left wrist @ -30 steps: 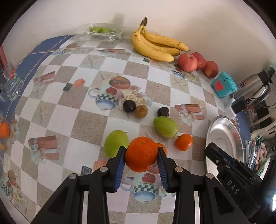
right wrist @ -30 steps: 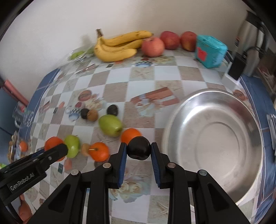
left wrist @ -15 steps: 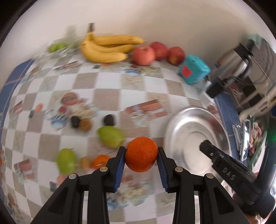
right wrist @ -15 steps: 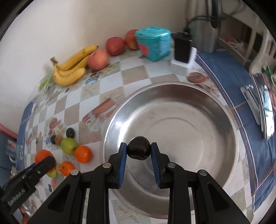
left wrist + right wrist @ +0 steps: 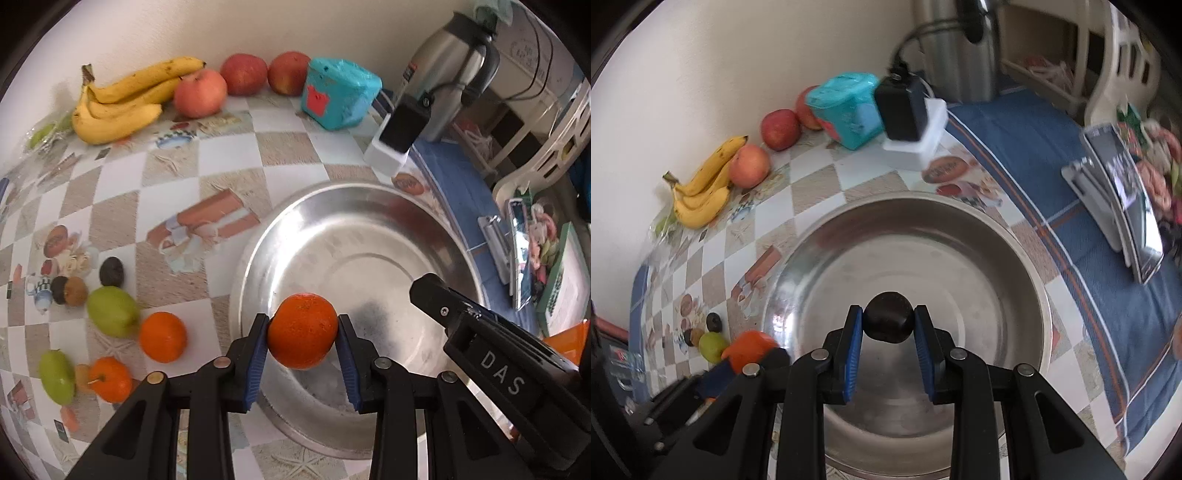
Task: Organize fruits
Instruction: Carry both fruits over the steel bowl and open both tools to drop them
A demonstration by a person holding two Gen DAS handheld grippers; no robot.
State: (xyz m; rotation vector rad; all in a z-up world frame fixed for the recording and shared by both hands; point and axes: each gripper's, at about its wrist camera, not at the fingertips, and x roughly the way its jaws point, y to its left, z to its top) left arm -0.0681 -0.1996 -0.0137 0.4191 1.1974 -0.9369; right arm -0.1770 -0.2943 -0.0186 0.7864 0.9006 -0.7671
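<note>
The left gripper [image 5: 302,341] grasps an orange [image 5: 302,330] between its blue pads, above the near rim of the steel bowl [image 5: 369,221]. The right gripper [image 5: 888,332] clenches a dark round fruit [image 5: 888,322] over the bowl's middle, with more fruit lying on the desk [image 5: 229,155] to the left of both.

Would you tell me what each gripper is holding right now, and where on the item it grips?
The left gripper clamps an orange by its two opposite sides; the right gripper clamps a small dark round fruit the same way.
</note>
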